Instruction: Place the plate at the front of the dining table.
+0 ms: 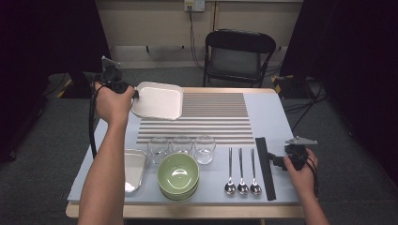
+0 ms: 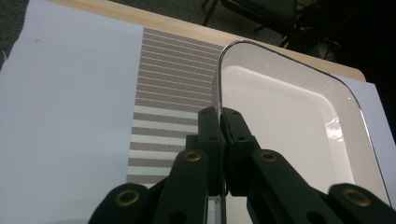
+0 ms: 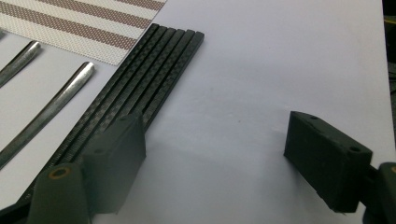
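Left gripper (image 2: 219, 126) is clamped on the thin rim of the white tray (image 1: 158, 99), which sits tilted over the far left part of the striped mat (image 1: 211, 117). In the left gripper view the jaws pinch only the very edge of the tray (image 2: 289, 126).

Right gripper (image 1: 281, 161) rests low near the black chopsticks (image 1: 265, 166), jaws spread wide with nothing between them; in the right gripper view the chopsticks (image 3: 140, 88) lie just beside one jaw.

Risks, as judged:
- The hold is on a narrow lip at one side — the tray could pivot or slip out if swung quickly.
- Lowering it toward the near side could knock the three glasses (image 1: 181, 146) or the green bowls (image 1: 178, 174).

Hard to make out:
- Whether the tray's far edge touches the mat or hangs clear — cannot tell.
- The silver tray (image 1: 133, 168) is partly covered by the left forearm.
- Bowl count in the stack is unclear.
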